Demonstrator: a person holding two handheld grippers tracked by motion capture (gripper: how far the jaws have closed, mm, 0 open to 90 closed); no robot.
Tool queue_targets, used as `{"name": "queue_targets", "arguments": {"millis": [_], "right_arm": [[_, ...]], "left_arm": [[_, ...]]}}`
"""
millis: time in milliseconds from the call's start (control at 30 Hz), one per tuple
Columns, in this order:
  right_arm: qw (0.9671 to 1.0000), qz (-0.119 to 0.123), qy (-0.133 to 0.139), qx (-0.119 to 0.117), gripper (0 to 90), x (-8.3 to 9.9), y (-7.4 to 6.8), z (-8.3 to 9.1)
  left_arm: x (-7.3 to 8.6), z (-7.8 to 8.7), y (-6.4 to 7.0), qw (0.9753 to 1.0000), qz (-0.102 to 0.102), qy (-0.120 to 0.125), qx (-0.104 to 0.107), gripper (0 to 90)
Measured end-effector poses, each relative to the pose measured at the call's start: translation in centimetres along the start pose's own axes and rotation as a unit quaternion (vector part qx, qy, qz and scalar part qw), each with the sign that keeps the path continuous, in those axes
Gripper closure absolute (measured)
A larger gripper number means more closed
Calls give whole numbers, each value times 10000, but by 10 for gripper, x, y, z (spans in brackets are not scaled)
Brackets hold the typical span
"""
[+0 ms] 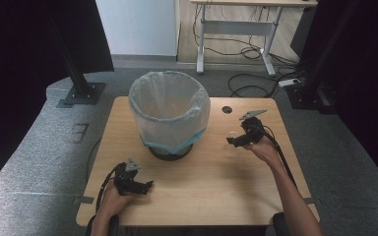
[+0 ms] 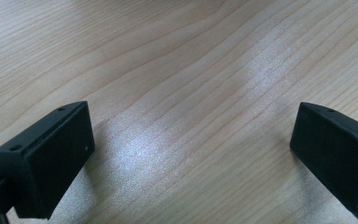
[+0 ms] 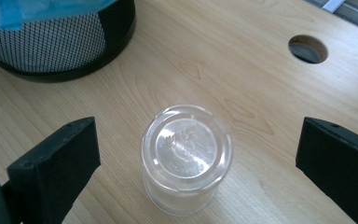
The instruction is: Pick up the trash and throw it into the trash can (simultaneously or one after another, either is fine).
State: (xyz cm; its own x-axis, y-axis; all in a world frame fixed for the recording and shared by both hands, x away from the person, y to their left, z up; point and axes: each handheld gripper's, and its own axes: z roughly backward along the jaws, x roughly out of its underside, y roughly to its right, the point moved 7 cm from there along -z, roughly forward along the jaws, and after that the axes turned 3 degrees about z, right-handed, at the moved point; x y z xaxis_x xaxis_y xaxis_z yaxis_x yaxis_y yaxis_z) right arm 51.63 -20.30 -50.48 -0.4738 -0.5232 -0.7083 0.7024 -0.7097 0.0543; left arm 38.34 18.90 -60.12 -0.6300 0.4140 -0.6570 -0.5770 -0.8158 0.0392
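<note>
Nearest the person, the left hand-held gripper [image 1: 145, 186] rests low on the wooden worktop [image 1: 211, 187], jaws spread wide with bare wood grain between them; it holds nothing and looks parked.

Further out on the right, the right hand-held gripper [image 3: 196, 154] hovers with jaws wide apart on either side of a clear plastic cup [image 3: 186, 158]. The cup stands upside down on the worktop, its embossed base facing up, between the jaws but not touching either. In the high view this cup [image 1: 231, 142] is faint, just left of the right gripper.

Step in hand, as I judge it: lining up to grasp the cup, probably for dropping into the bin. Next move calls for lowering slightly, keeping the cup centred, then closing gently, since thin clear plastic may crush or slip.

Beyond, a black mesh wastebasket [image 1: 170, 118] lined with a pale blue bag [image 3: 42, 9] stands mid-worktop, its rim high; the cup would need lifting over it. A round cable hole [image 3: 307, 48] sits farther off, out of the way.
</note>
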Motion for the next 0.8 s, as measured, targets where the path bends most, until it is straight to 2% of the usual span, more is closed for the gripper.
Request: {"name": "queue_targets", "arguments": {"millis": [200,400,800], "right_arm": [[10000,-2,41,-67,0,11,-6,-14],[9999,79,-78,45,0,25,-8,-29],[9999,-164,-6,51,127,44,-9,-49]], "left_arm": [[0,0,0,10000,1,1,0,0],[0,0,0,10000,2,2,1,0],[0,0,0,10000,0,2,0,0]]}}
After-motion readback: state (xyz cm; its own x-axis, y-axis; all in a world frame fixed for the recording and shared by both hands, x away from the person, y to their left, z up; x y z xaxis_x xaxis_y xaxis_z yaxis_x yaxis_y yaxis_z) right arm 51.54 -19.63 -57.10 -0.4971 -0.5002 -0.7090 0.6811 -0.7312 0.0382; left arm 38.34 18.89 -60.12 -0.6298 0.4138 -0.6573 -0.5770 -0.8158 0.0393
